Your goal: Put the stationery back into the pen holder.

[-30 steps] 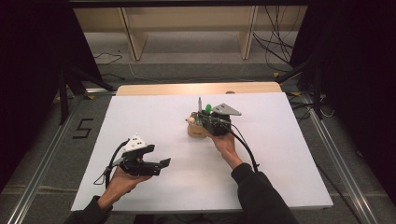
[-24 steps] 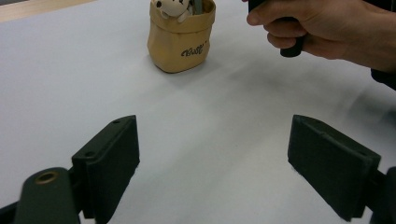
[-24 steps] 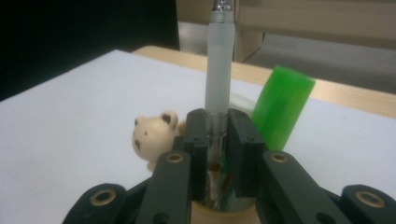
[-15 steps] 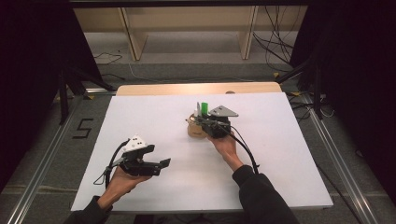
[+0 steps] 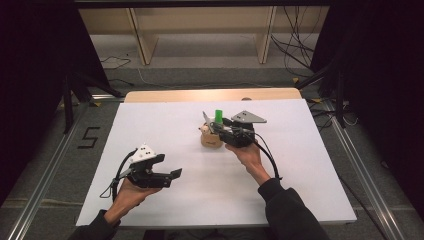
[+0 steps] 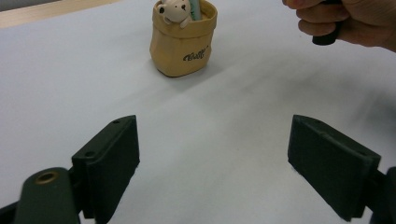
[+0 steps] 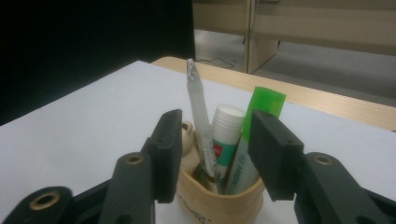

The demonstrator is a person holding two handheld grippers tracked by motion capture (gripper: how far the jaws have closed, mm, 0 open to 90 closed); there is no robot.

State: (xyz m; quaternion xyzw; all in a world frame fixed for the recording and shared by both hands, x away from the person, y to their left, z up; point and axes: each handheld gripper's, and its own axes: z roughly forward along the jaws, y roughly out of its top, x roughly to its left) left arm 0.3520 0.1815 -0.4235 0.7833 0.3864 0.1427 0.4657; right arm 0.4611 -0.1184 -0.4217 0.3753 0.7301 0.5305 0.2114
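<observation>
Pens and a glue stick are standing upright in the small tan fabric pot [image 7: 219,200] mid-worktop, directly ahead of your right gripper [image 7: 212,140], whose jaws are standing spread around the clear pen [image 7: 198,112]; your left gripper [image 6: 212,154] is idling, spread, well apart.

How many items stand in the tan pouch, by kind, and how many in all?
Clear pen: 1
White-capped glue stick: 1
Green-capped highlighter: 1
Total: 3, all upright in the tan fabric pouch, which has a small bear figure on its rim. The right gripper is at the pouch with jaws apart.
</observation>
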